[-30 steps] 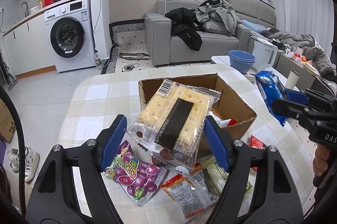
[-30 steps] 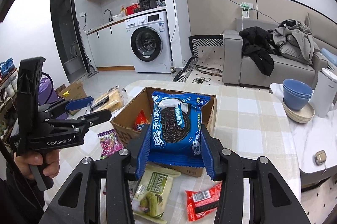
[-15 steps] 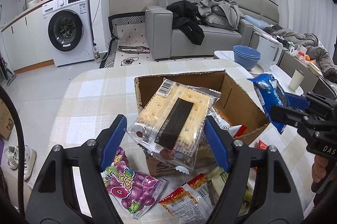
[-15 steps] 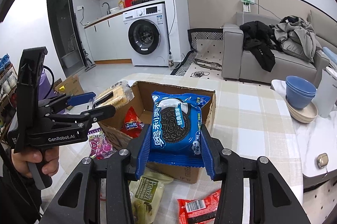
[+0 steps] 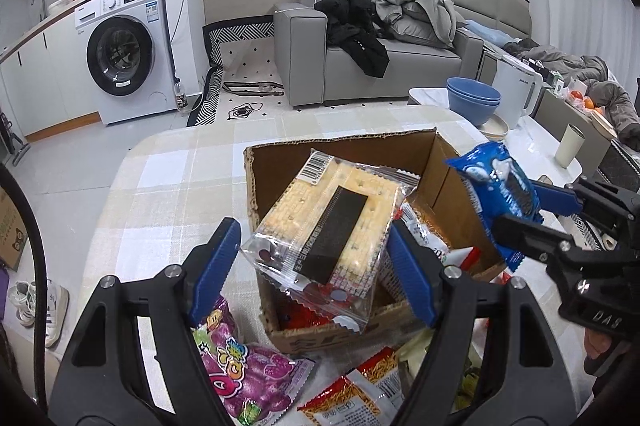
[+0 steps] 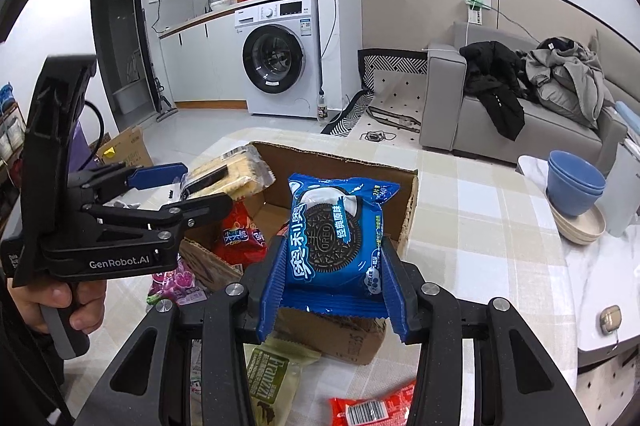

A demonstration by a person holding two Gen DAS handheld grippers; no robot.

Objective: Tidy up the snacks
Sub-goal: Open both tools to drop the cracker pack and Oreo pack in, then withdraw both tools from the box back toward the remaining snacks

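My left gripper (image 5: 312, 262) is shut on a clear cracker pack (image 5: 328, 226) and holds it over the open cardboard box (image 5: 340, 153). It also shows in the right wrist view (image 6: 176, 185), where the cracker pack (image 6: 230, 171) hangs over the box's left rim (image 6: 332, 155). My right gripper (image 6: 332, 266) is shut on a blue Oreo pack (image 6: 336, 230) above the box's near side; it shows in the left wrist view (image 5: 520, 205) with the Oreo pack (image 5: 496, 185) over the box's right wall. A red snack bag (image 6: 240, 234) lies in the box.
Loose snacks lie on the checked table (image 5: 168, 185) in front of the box: a purple candy bag (image 5: 244, 378), a red-orange noodle pack (image 5: 360, 398), a green Franzzi pack (image 6: 268, 382) and a red pack (image 6: 372, 406). Blue bowls (image 6: 576, 185) and a white kettle (image 5: 516, 93) stand at the right.
Both grippers have moved forward with their packs, from short of the box to over it. The cracker pack now hangs above the box's inside. The Oreo pack is closer to the box.
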